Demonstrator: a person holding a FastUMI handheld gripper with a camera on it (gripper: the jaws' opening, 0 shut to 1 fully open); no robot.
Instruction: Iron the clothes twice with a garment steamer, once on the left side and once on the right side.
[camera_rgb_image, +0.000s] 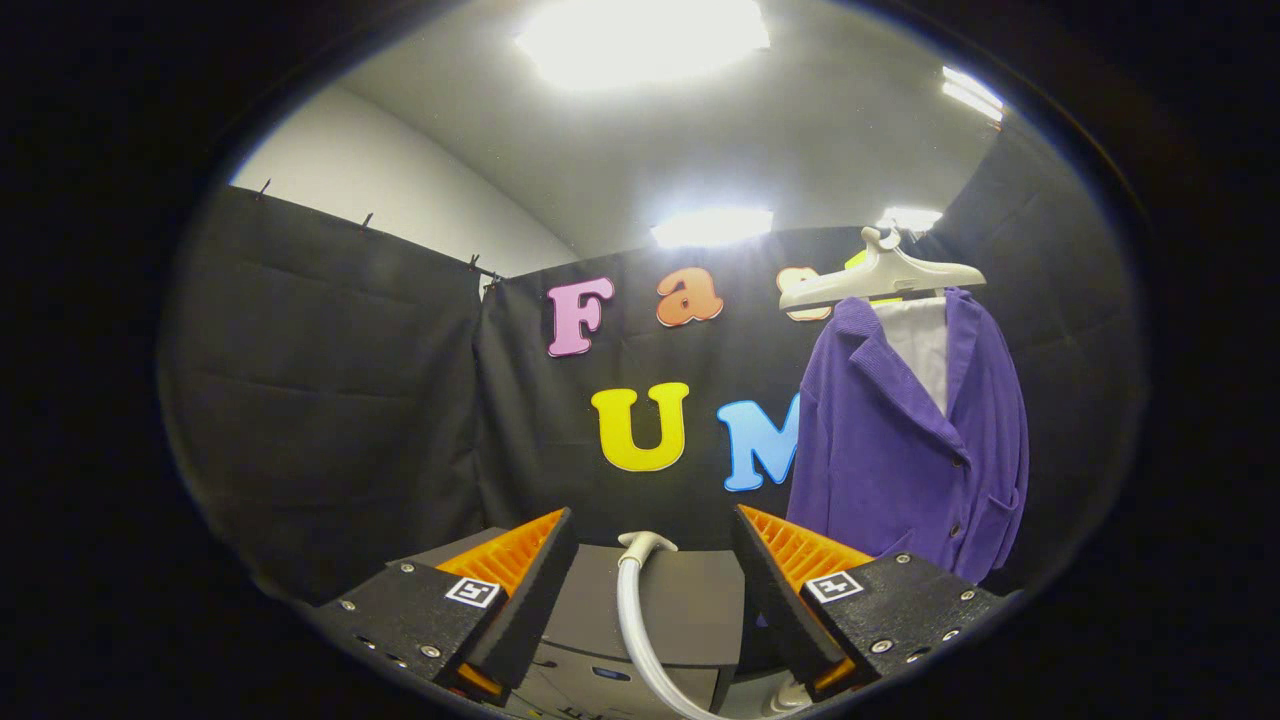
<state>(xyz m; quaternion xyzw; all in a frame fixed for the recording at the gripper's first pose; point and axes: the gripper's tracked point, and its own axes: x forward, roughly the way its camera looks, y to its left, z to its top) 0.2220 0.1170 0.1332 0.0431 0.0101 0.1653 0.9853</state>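
We see the tongs (655, 560) spread wide apart, gripping nothing. Between the two fingers a pale steamer hose (632, 620) curves up from below and ends in a bent tip just ahead of them, over a grey table (690, 600). The purple jacket (900, 450) hangs beyond the right finger on a cream hanger (880, 275) — front facing us, open at the collar with a white lining showing. It sits against the black booth wall (350, 400), well apart from the fingers. Ceiling lights (640, 40) glare overhead.
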